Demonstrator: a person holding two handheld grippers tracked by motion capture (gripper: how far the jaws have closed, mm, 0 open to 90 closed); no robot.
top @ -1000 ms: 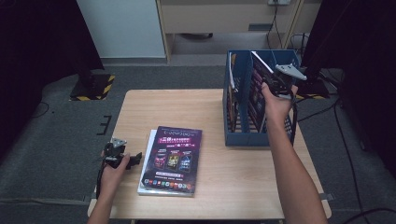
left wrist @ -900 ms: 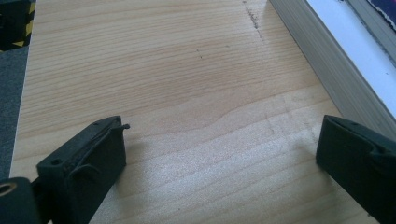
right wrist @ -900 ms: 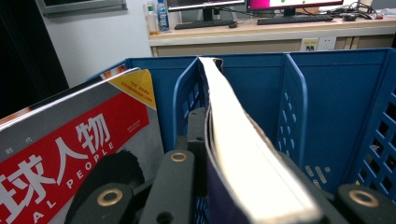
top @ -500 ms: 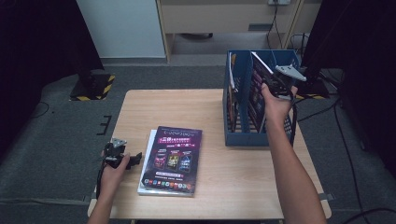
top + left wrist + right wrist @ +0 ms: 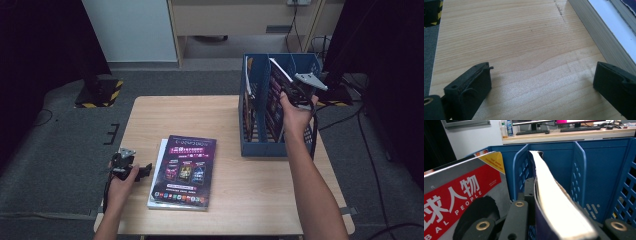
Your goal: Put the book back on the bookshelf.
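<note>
The table (image 5: 235, 200) is a light wood slab with straight, fine grain and a matte finish. The landmark is the blue rack (image 5: 260, 145), a rigid plastic file holder on the table's far right part, with perforated walls and upright dividers that split it into narrow slots.

Contents of the rack: the magazine (image 5: 554, 202), thick, soft-covered, with a dark purple cover and a cream page edge that bows to one side, stands tilted in a middle slot. In the right gripper view a second magazine (image 5: 461, 192) with a grey and red cover and white lettering leans in the neighbouring slot, across one divider from the first.

The right gripper (image 5: 295, 95) is at the top of the rack, over the middle slot. Its jaws are clenched on the upper edge of the purple magazine, whose lower part sits down inside the slot.

Well to the left of the rack, a flat stack of magazines (image 5: 184, 172) lies on the table, glossy dark purple cover uppermost, white edges showing beneath. The left gripper (image 5: 142, 170) rests just beyond the stack, on the side away from the rack. Its jaws are released and spread wide over bare wood, grasping nothing.

Compared with the earlier frames, both grippers, the rack and the stack hold the same positions.
</note>
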